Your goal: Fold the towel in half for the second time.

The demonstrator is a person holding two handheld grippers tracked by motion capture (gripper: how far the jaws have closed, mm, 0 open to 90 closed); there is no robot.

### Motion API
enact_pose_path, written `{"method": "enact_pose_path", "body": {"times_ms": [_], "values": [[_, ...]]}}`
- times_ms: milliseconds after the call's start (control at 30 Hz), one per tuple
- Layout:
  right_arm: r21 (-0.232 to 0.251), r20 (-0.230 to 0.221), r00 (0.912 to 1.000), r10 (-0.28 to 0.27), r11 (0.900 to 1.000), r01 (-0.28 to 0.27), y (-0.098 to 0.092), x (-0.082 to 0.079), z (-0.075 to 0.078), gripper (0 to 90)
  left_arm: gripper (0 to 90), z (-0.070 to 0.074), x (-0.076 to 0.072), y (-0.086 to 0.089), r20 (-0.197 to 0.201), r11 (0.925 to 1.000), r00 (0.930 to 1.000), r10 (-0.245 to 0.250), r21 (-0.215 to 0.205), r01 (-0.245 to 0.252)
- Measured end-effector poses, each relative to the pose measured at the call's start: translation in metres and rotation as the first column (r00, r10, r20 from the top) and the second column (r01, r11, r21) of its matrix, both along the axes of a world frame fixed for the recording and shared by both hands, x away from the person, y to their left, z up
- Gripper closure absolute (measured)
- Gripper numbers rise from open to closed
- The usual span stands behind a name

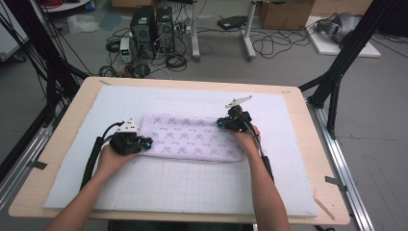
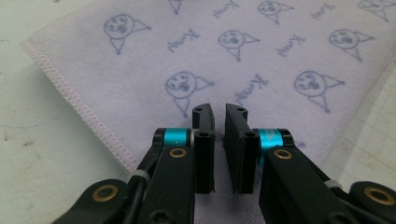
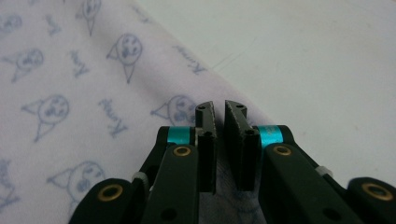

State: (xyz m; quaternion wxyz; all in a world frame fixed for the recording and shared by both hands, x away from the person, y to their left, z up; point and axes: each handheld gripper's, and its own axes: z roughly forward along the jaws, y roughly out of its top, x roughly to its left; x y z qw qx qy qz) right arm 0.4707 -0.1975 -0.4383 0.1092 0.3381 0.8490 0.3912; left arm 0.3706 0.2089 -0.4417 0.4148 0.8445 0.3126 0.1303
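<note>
White foam matting (image 1: 192, 192) held a lilac cartoon-print cloth (image 1: 192, 136); left gripper (image 2: 219, 112) and right gripper (image 3: 218, 108), nearly clenched, pinched nothing visible — edges might slip.

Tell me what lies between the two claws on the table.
In the high view, the folded lilac towel spans the stretch between the left claw and the right claw, one at each end; nothing else lies there.

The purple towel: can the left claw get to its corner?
Probably yes. The left claw already sits over the towel near its stitched corner, jaws almost shut with a thin gap, and nothing lies in the way.
</note>
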Motion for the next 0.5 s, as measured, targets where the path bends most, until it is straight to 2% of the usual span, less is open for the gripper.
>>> {"method": "enact_pose_path", "body": {"times_ms": [133,200,267,333,400,433,467,500], "values": [[-0.02,0.012,0.9998,0.014,1.0,-0.014,0.001,-0.001,0.002,82.1,79.2,0.001,-0.001,0.001,0.004,1.0,1.0,0.0,-0.006,0.0],[0.003,0.034,0.9993,0.013,1.0,-0.013,-0.002,-0.003,0.009,80.9,75.8,0.003,-0.001,0.002,0.019,0.9999,0.9998,0.009,-0.007,-0.009],[0.015,0.058,0.9982,-0.014,1.0,0.013,-0.009,-0.005,0.015,80.7,74.7,0.004,-0.001,0.003,0.03,0.9995,0.9992,0.028,-0.018,-0.027],[0.013,0.058,0.9973,-0.044,0.999,0.043,-0.016,-0.004,0.016,79.9,74.6,0.004,0.0,0.005,0.023,0.9994,0.9993,0.03,-0.02,-0.029],[-0.011,0.034,0.9974,-0.064,0.998,0.064,-0.022,-0.003,0.012,79.9,74.6,0.003,0.0,0.006,0.012,0.9994,0.9994,0.031,-0.012,-0.031],[-0.039,0.025,0.9974,-0.068,0.997,0.069,-0.024,-0.002,0.008,80.0,74.5,0.001,0.0,0.007,0.01,0.9993,0.9994,0.034,-0.016,-0.034],[-0.043,0.02,0.9977,-0.065,0.997,0.065,-0.025,-0.001,0.002,79.9,74.0,0.001,0.0,0.007,0.01,0.9993,0.9994,0.033,-0.019,-0.033],[-0.02,0.012,0.997,-0.076,0.997,0.077,-0.027,-0.001,0.001,79.9,73.6,0.001,0.0,0.008,0.013,0.9993,0.9994,0.032,-0.021,-0.032]]}}
